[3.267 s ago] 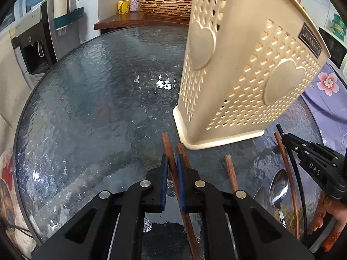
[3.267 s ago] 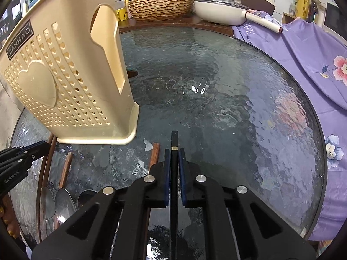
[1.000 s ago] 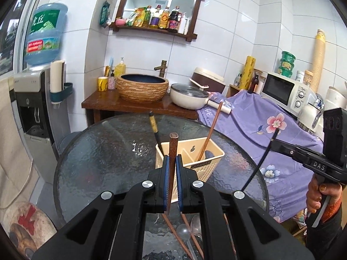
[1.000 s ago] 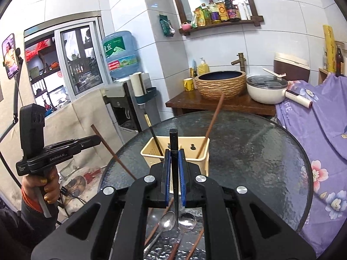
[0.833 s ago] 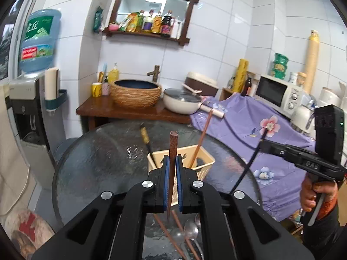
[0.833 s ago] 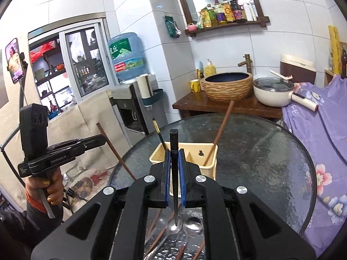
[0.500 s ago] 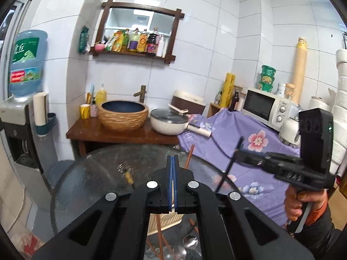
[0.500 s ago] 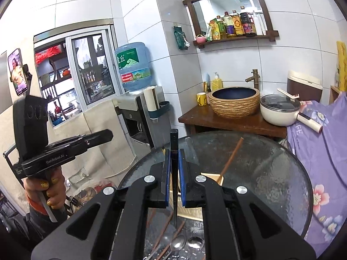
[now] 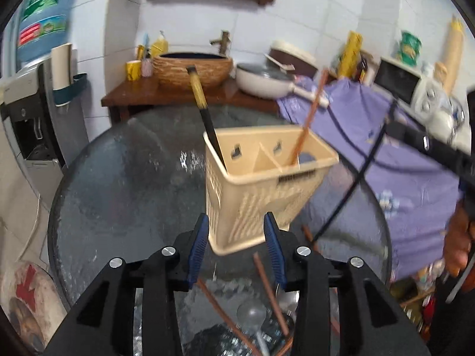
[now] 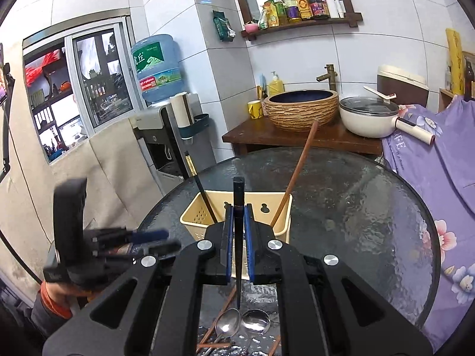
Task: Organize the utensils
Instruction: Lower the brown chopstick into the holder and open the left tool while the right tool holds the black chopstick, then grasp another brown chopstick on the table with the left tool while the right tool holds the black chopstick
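Nearest the left wrist camera, the left gripper [image 9: 236,238] is seen with its blue-padded jaws spread wide and nothing between them. Below it, on the glass table [image 9: 124,184], loose brown chopsticks [image 9: 268,281] and a spoon [image 9: 252,316] are scattered, the chopsticks lying flat with their long axes running diagonally away from the camera. Just beyond the jaws, the basket [image 9: 261,190] is seen standing upright on the table, framed between the two pads but not touched by them. A black chopstick with a yellow band [image 9: 204,112] is propped in its left compartment, leaning up and to the left; a brown chopstick [image 9: 308,118] is propped in the right compartment, leaning up and to the right.

Closest in the right wrist view, the right gripper [image 10: 237,237] is clamped on a black chopstick [image 10: 238,204], which is held nearly vertical between the pads, its blunt end pointing up and its thin tip pointing down toward the table. Two spoons [image 10: 242,324] are seen lying below that tip. The basket is placed directly behind the held chopstick. At far left, the blurred left gripper is visible, gripped by a hand [image 10: 56,292].
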Action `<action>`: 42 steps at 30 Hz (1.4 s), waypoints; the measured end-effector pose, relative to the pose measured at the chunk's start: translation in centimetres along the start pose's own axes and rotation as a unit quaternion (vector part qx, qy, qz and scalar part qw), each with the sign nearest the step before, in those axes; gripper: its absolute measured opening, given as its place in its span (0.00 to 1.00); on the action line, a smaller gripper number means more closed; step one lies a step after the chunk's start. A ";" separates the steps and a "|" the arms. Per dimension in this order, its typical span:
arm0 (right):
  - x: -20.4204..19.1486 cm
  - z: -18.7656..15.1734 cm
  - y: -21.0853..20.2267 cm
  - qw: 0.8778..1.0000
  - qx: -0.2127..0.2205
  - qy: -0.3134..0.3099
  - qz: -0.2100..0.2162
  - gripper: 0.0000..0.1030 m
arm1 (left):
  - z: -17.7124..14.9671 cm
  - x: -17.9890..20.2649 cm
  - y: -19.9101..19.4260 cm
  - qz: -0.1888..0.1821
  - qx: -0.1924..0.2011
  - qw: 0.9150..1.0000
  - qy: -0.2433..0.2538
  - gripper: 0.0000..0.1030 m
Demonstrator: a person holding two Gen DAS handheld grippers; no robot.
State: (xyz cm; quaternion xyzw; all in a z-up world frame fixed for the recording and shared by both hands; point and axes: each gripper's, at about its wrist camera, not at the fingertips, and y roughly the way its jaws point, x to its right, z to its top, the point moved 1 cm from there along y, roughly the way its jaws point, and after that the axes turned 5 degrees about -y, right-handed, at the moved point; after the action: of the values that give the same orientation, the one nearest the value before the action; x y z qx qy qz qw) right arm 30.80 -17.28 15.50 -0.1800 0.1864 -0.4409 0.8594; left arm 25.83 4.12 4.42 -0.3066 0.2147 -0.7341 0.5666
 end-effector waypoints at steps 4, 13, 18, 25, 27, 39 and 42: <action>0.1 -0.5 0.2 1.000 0.001 -0.001 -0.001 0.08 | -4.0 2.7 -0.5 -0.045 -0.049 0.993 0.096 0.38; 1.0 -1.2 0.4 1.000 -0.006 0.016 -0.001 0.08 | -12.4 9.0 1.8 -0.034 -0.111 0.953 0.279 0.36; 0.9 -1.3 -0.1 1.000 -0.005 0.011 -0.001 0.08 | -11.3 8.3 2.5 -0.057 -0.119 0.959 0.252 0.35; 0.8 -1.1 -0.4 1.000 0.000 0.013 0.003 0.08 | -11.5 7.4 3.6 -0.032 -0.129 0.963 0.234 0.31; 0.6 -1.1 -0.4 1.000 0.000 0.011 0.003 0.08 | -11.2 6.7 3.3 -0.038 -0.126 0.966 0.223 0.31; 0.4 -1.1 0.1 1.000 -0.007 0.012 0.007 0.08 | -10.3 2.2 4.6 -0.009 -0.147 0.971 0.190 0.24; 0.3 -1.1 0.2 1.000 -0.009 0.014 0.008 0.08 | -10.5 2.6 5.6 -0.009 -0.159 0.966 0.203 0.18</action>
State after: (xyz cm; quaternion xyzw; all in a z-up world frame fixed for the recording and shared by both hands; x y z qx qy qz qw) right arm 30.59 -17.55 14.37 -0.1804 0.2041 -0.4346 0.8585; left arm 22.09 -0.24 -6.30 -0.2396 0.4366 -0.7423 0.4482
